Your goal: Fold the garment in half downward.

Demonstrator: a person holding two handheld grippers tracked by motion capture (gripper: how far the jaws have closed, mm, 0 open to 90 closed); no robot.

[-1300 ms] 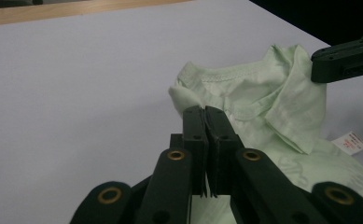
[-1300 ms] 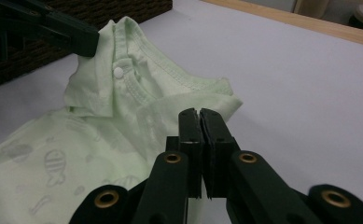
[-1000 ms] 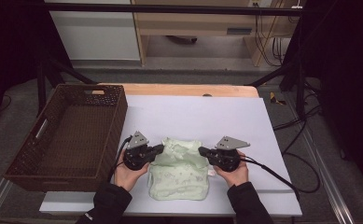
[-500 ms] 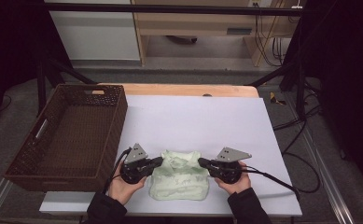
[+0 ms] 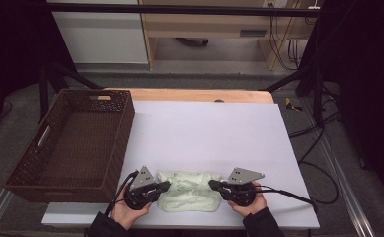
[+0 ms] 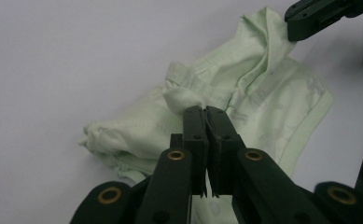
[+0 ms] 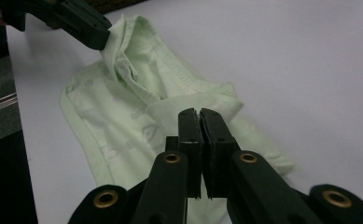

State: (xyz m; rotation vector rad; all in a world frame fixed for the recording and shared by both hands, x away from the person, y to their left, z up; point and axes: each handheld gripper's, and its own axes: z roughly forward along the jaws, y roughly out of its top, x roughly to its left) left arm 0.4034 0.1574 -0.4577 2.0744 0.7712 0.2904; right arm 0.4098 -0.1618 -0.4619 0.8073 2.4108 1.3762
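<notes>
A white table (image 5: 204, 133) bears a brown basket (image 5: 71, 143) and a pale green garment (image 5: 187, 190).

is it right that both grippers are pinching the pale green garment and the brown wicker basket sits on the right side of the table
Not quite. The left gripper and right gripper do each pinch the pale green garment, but the brown wicker basket sits at the left side of the table, as the high view shows.

The high view looks forward and down on the whole table (image 5: 204, 128) from far. Each gripper view sits close, looking along its jaws; all share the green garment (image 5: 187, 190).
</notes>
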